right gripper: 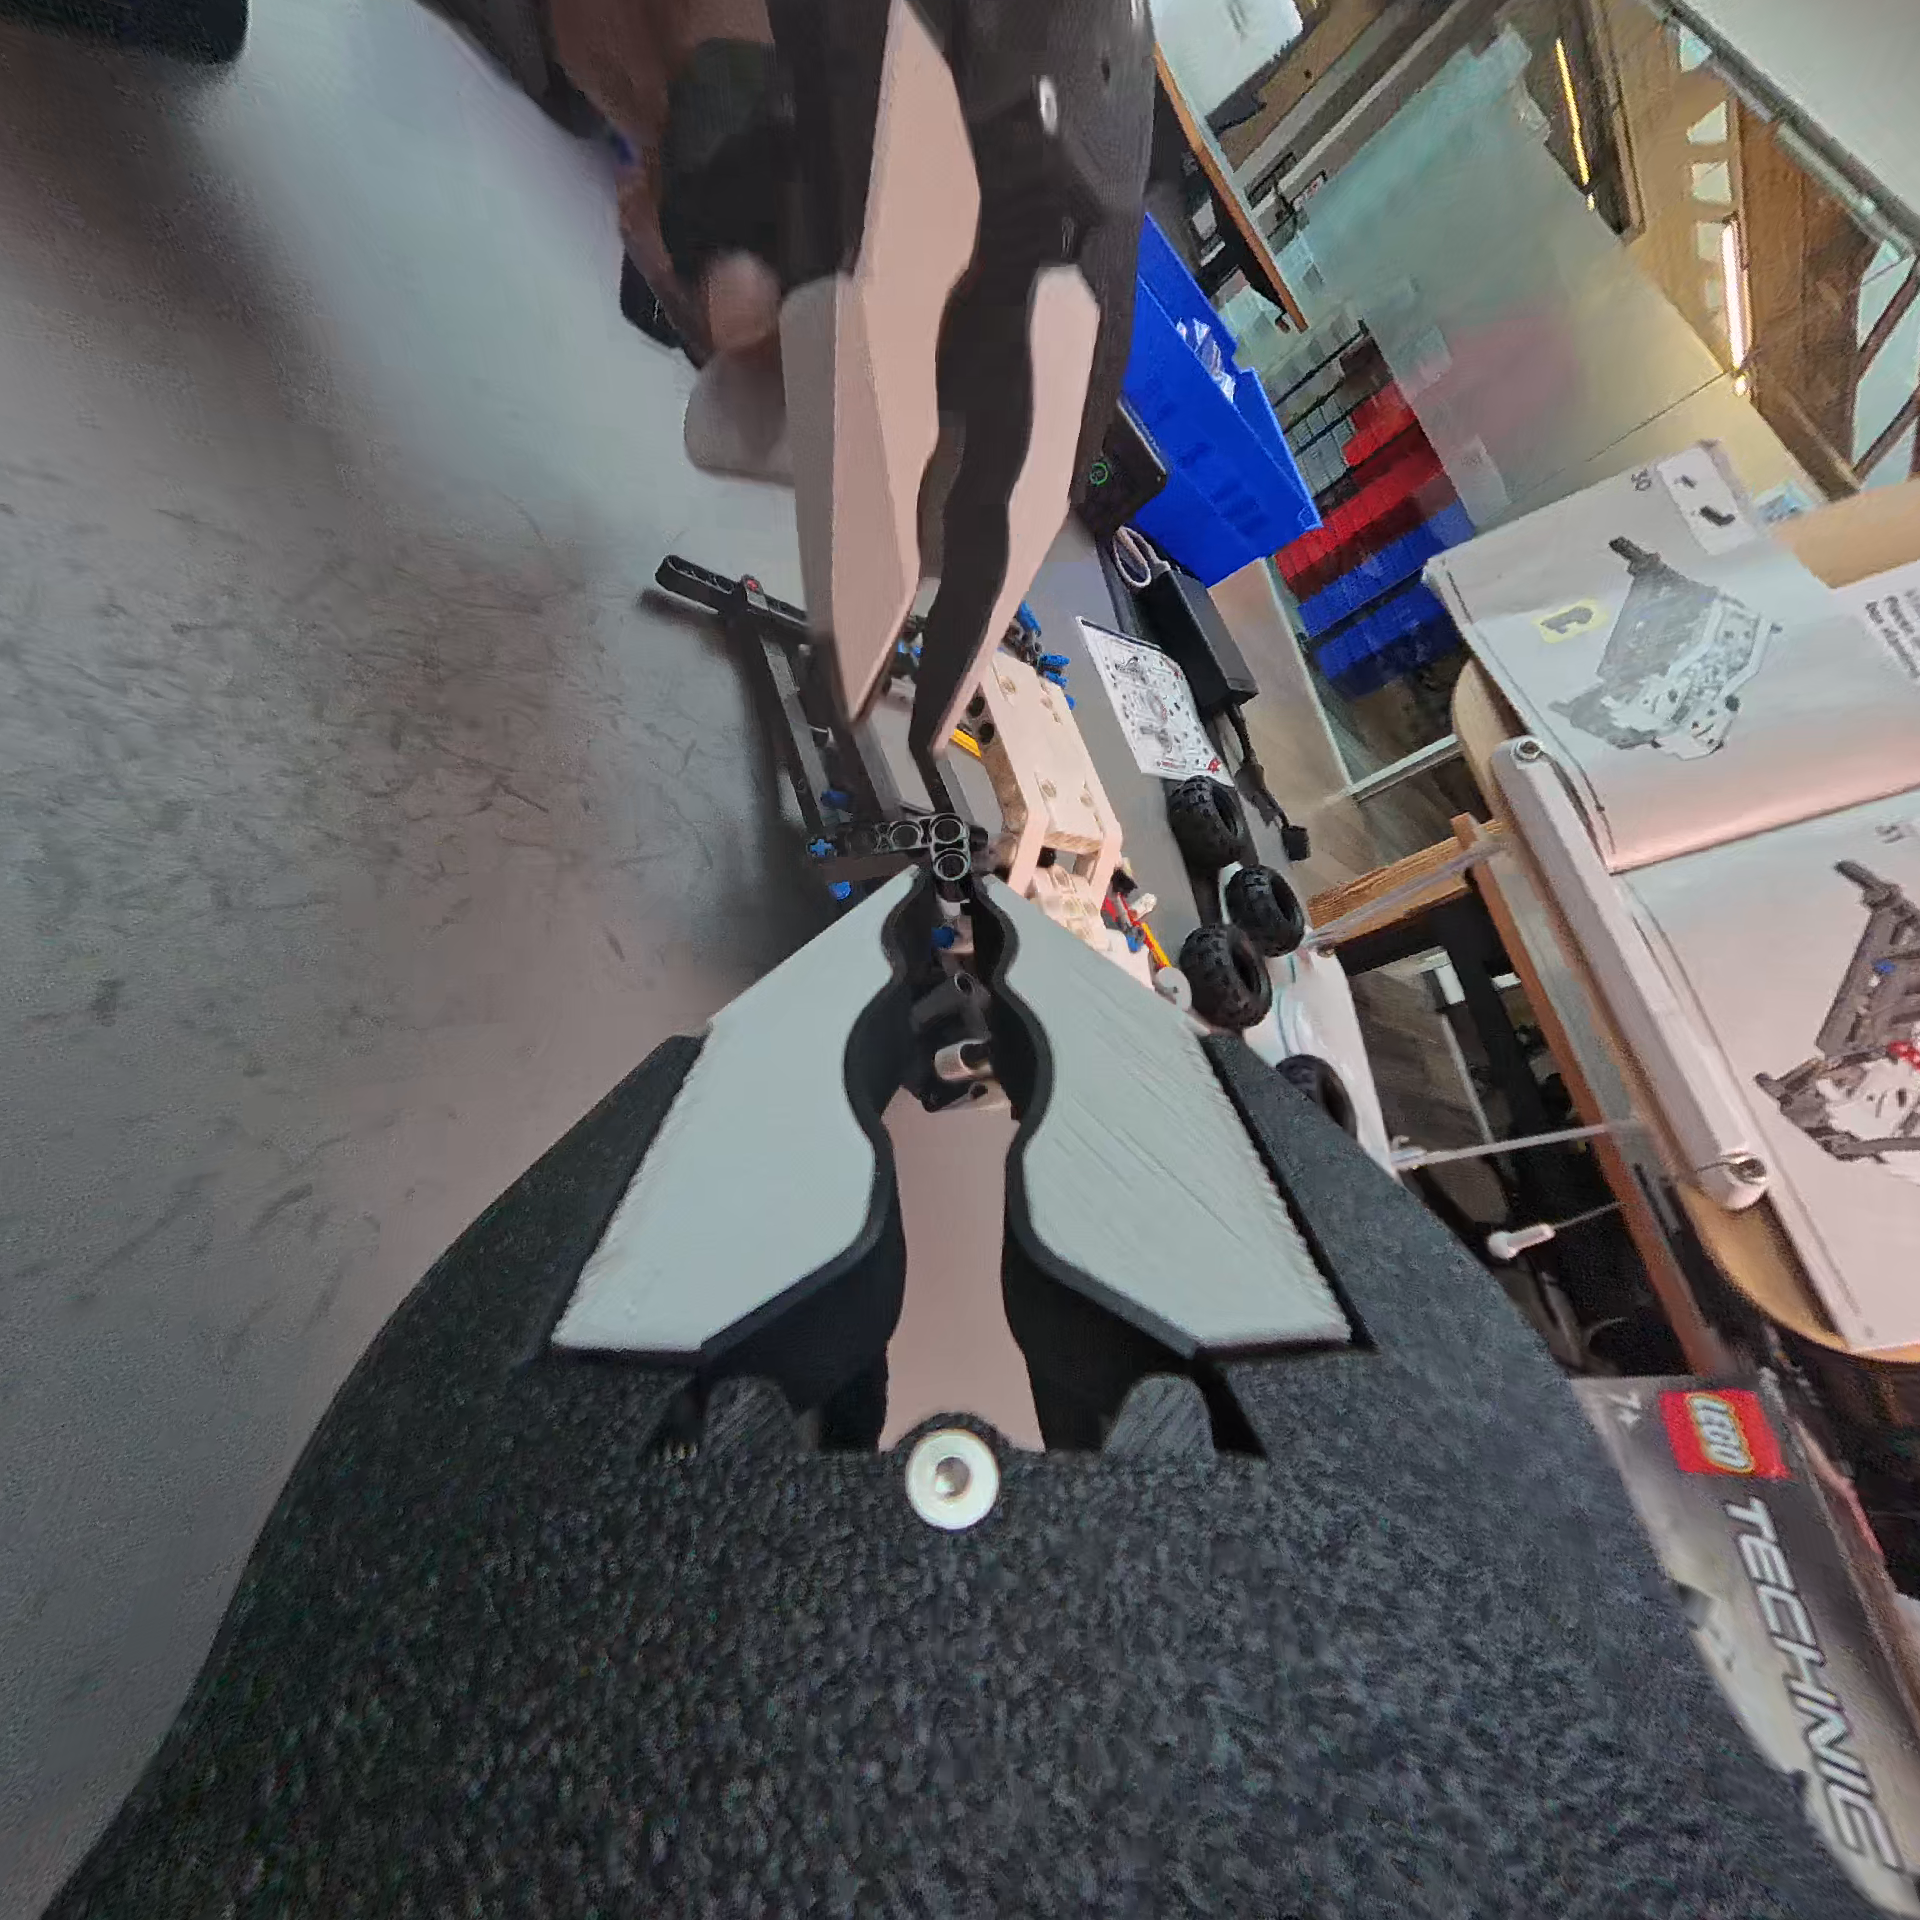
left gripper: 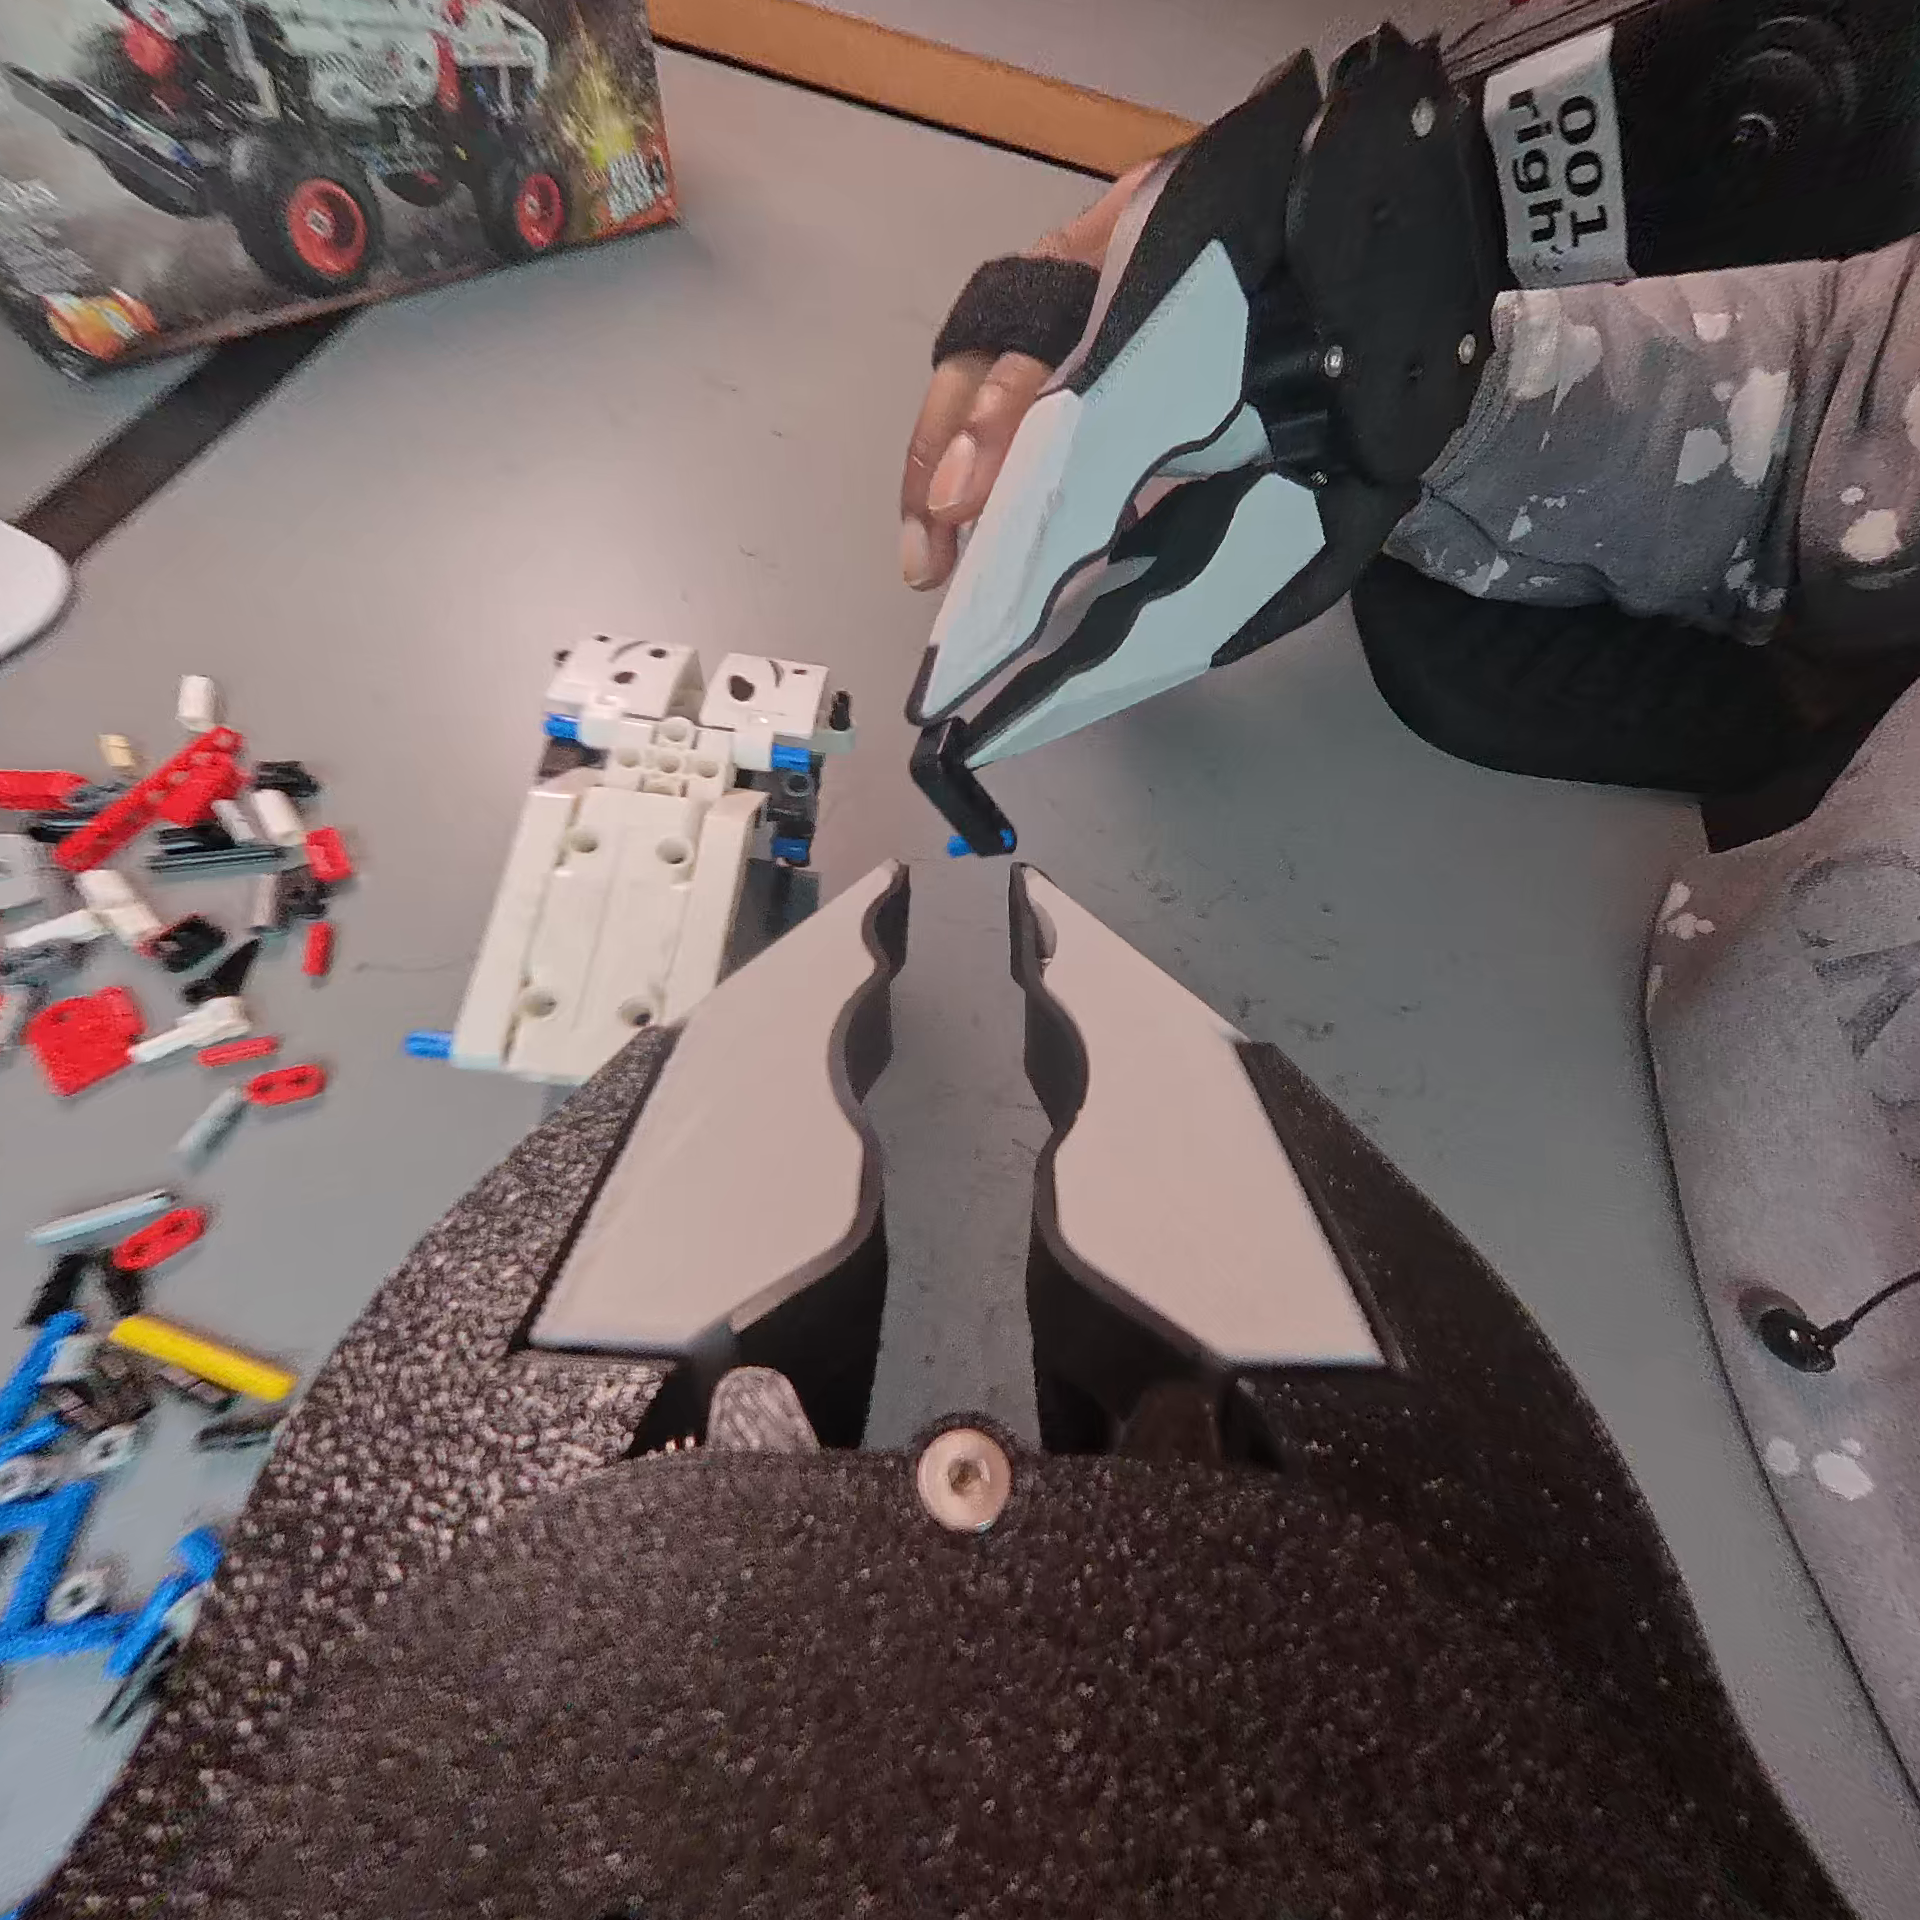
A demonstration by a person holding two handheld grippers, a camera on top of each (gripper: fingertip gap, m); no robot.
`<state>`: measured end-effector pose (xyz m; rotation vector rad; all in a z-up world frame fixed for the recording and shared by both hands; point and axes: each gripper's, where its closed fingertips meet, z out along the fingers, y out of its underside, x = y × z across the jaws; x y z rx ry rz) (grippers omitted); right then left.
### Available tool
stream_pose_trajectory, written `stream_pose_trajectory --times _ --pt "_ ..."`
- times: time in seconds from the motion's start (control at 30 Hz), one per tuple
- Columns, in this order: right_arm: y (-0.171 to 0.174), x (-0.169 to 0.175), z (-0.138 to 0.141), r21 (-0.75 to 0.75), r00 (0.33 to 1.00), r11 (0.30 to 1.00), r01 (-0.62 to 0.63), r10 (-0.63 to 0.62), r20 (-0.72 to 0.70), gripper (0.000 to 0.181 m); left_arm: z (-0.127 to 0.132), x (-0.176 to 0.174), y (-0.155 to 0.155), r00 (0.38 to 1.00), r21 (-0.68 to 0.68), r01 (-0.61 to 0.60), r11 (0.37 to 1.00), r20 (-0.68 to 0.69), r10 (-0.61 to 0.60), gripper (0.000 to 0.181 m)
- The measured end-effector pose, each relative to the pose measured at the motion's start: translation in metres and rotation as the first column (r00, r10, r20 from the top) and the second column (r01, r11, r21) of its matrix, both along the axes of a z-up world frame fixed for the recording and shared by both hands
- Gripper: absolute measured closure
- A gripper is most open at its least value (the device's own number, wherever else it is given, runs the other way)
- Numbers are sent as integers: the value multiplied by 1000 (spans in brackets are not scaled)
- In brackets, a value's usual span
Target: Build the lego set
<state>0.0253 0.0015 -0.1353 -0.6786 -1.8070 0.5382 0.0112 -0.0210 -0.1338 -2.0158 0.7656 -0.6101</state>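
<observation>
My right gripper comes in from the upper right and is shut on a small black angled piece with a blue pin at its lower end. In its own view the right gripper pinches the same black piece at its tips. My left gripper is open and empty, its tips just below the blue pin without touching it. It hangs from the top of the right wrist view. The white car body lies on the grey table, left of both grippers.
Loose red, black, white, blue and yellow pieces lie at the left. The set's box stands at the back left. A black frame, black tyres, an open instruction booklet and blue bins show beyond. A person's patterned sleeve is at the right. Left and right tips are no more than a few centimetres apart.
</observation>
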Motion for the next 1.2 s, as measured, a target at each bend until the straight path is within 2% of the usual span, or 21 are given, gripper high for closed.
stream_pose_trajectory --times 0.07,0.13,0.23,0.37,0.43,0.5,0.57,0.63,0.7,0.73,0.8,0.87,0.9,0.93,1.0,1.07,1.13,1.2 --pt "6 12 -10 -79 995 997 -1 9 95 175 15 -28 -3 997 68 -75 995 -30 77 159" --pt "2 31 -33 -221 963 975 0 60 263 175 12 -61 -5 980 94 -162 982 -99 171 155" --pt "-8 48 -66 -326 894 945 32 119 431 175 -25 -91 -12 956 8 -197 980 -218 194 132" --pt "-20 54 -90 -366 808 928 73 160 567 174 -59 -84 -10 956 -54 -160 986 -259 141 123" --pt "-17 51 -89 -360 813 929 87 143 565 173 -65 -87 -5 939 -38 -166 985 -313 146 122" --pt "-10 53 -82 -369 824 924 98 133 551 159 -69 -90 -2 930 -38 -169 985 -338 146 119" --pt "13 44 -54 -394 894 911 120 74 442 152 -74 -91 0 933 -58 -166 984 -333 138 117" --pt "48 25 -27 -350 952 923 160 -50 303 130 -83 -90 3 933 -99 -152 983 -341 110 114" --pt "65 4 -20 -212 970 966 147 -99 221 103 -90 -85 5 927 -120 -119 986 -369 67 121" --pt "63 -6 -22 -133 975 984 116 -87 207 95 -91 -81 6 928 -136 -101 986 -369 44 127" --pt "51 -25 -37 -10 970 998 57 -53 238 89 -90 -79 9 940 -150 -90 985 -339 34 138" --pt "54 -35 -48 150 963 988 41 -80 259 94 -89 -79 9 947 -175 -79 981 -319 20 139" --pt "55 -37 -46 151 963 988 35 -74 260 101 -89 -79 7 951 -194 -69 979 -309 6 139" --pt "54 -36 -40 110 963 994 26 -55 265 108 -86 -75 3 961 -214 -41 976 -274 -20 139" --pt "50 -29 -39 -1 939 1000 23 -21 343 109 -80 -63 -7 986 -295 12 956 -157 -61 139" --pt "35 -15 -36 -155 903 987 28 42 429 109 -70 -44 -28 992 -403 122 907 8 -130 140" --pt "13 5 -32 -353 828 933 67 145 541 109 -56 -21 -54 963 -505 254 825 211 -168 140" --pt "-5 23 -33 -480 735 864 154 224 640 109 -49 -4 -74 931 -534 340 774 310 -194 139"
